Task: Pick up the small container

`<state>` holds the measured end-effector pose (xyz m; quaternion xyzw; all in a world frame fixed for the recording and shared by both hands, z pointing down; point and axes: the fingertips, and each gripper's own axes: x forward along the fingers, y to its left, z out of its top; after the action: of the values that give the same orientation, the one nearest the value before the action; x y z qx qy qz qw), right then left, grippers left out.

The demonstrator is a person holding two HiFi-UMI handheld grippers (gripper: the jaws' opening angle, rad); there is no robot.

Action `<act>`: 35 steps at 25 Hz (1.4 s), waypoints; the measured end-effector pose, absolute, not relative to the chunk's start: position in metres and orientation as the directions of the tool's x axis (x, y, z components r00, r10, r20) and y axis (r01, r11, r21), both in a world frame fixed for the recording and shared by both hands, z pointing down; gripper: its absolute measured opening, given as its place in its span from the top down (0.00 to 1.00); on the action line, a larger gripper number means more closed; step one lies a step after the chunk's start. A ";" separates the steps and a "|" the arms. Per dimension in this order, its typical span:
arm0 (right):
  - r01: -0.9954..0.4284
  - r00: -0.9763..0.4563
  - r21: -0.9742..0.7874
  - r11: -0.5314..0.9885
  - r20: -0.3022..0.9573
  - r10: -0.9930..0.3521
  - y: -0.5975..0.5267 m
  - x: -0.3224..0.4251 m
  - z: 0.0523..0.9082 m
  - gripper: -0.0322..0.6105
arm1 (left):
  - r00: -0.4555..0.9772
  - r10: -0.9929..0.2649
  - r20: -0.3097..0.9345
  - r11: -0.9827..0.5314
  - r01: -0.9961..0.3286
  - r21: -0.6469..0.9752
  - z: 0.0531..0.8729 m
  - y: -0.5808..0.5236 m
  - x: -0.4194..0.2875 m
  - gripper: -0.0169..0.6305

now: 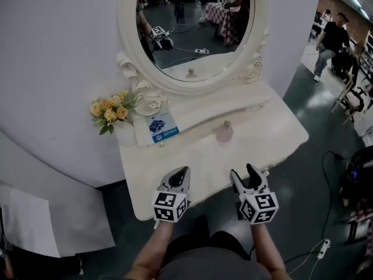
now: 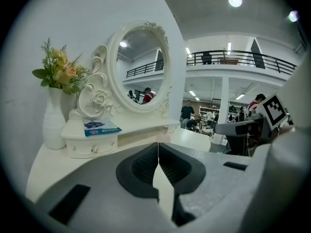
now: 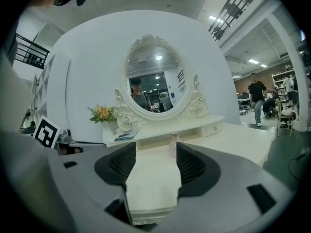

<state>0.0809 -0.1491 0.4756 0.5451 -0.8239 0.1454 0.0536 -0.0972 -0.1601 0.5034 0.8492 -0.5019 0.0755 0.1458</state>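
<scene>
Small container (image 1: 224, 132): pale pink bottle with a narrow neck and a round cap, upright on the surface (image 1: 280, 134), just in front of the raised drawer shelf below the mirror (image 1: 192, 28). Nothing touches it.
Right gripper (image 1: 242, 172): jaws spread wide and empty, held over the near edge of the surface, well apart from the container. In the right gripper view the container (image 3: 172, 144) shows between the jaws of the right gripper (image 3: 151, 161), closer to the right-hand one.
Left gripper (image 1: 180, 174): jaws pressed together with nothing between them, level with the right gripper at the near edge.
Neighbouring items: flower vase (image 1: 125, 134) and a blue-printed packet (image 1: 160, 126) at the left end of the shelf, clear of the container.
Risk, tipping: the bottle looks tall for its base. If the approach runs off-centre, the nearer jaw would probably meet it first and knock it over.
Risk, overreach: pushing in too far could shove it against the shelf front.
Risk, slipping: the body looks smooth and rounded. A grip at the neck or too high may let it slide out.
Risk, edge: coming in too low could catch the jaws on the surface rim.
</scene>
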 end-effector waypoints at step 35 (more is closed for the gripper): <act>-0.917 -0.398 -0.134 0.375 0.337 -0.853 -0.328 0.072 0.517 0.52 | 0.425 -0.828 0.366 -0.371 -0.904 0.211 0.537 -0.273 -0.112 0.96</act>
<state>0.0717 -0.3277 0.5169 0.5382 -0.8223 0.1512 0.1062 -0.1125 -0.2730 0.5372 0.8219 -0.5270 0.0992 0.1921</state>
